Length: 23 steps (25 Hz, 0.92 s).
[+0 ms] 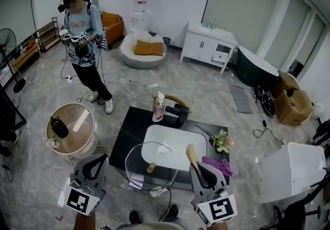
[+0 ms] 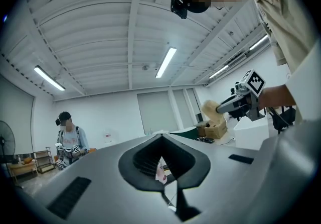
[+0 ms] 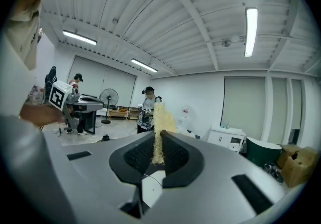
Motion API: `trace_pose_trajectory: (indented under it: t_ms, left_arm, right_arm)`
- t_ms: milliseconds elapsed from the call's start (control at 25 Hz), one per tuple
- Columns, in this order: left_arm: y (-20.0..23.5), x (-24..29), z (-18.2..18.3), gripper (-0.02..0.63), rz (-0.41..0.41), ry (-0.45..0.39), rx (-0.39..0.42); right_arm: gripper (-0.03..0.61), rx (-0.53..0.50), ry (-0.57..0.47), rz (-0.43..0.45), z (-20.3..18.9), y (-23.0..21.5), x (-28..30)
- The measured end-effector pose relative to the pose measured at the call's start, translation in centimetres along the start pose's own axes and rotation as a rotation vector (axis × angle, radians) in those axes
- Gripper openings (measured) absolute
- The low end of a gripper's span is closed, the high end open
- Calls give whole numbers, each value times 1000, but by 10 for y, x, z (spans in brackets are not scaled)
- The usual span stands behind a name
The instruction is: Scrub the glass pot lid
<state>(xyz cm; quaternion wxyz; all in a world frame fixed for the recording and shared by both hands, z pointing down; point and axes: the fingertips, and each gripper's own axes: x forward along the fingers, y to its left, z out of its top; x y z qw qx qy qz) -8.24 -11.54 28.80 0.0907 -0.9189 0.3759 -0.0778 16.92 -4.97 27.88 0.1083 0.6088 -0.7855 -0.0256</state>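
Left claw (image 1: 101,160) (image 2: 161,140) is near left, jaws together, nothing gripped. Only the far pink bottle (image 2: 161,172) shows past its tips. Right claw (image 1: 198,169) (image 3: 156,137) is near right, clamped tight on a tan scrubber (image 1: 191,152) whose fibrous head sticks out beyond the tips. Glass lid (image 1: 151,166) sits between the two claws, nearer the left one but apart from it. It looks flat, knob in the middle, over the near edge of the white basin (image 1: 175,141). Cannot tell what it rests on. The basin is on a black surface (image 1: 130,127), with a purple cloth (image 1: 216,163) and flowers (image 1: 222,141) to its right. A person (image 1: 82,28) stands far left.
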Motion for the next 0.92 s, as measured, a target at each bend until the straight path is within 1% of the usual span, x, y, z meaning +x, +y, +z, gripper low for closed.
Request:
trace_pose_trajectory:
  t_ms: [200, 920]
  left_arm:
    - [-2, -3, 3, 14, -11, -3, 1]
    - [-6, 0, -7, 14, -39, 7, -38]
  right_arm:
    - [35, 5, 10, -20, 1, 0, -6]
    - [36, 12, 37, -7, -7, 4, -1]
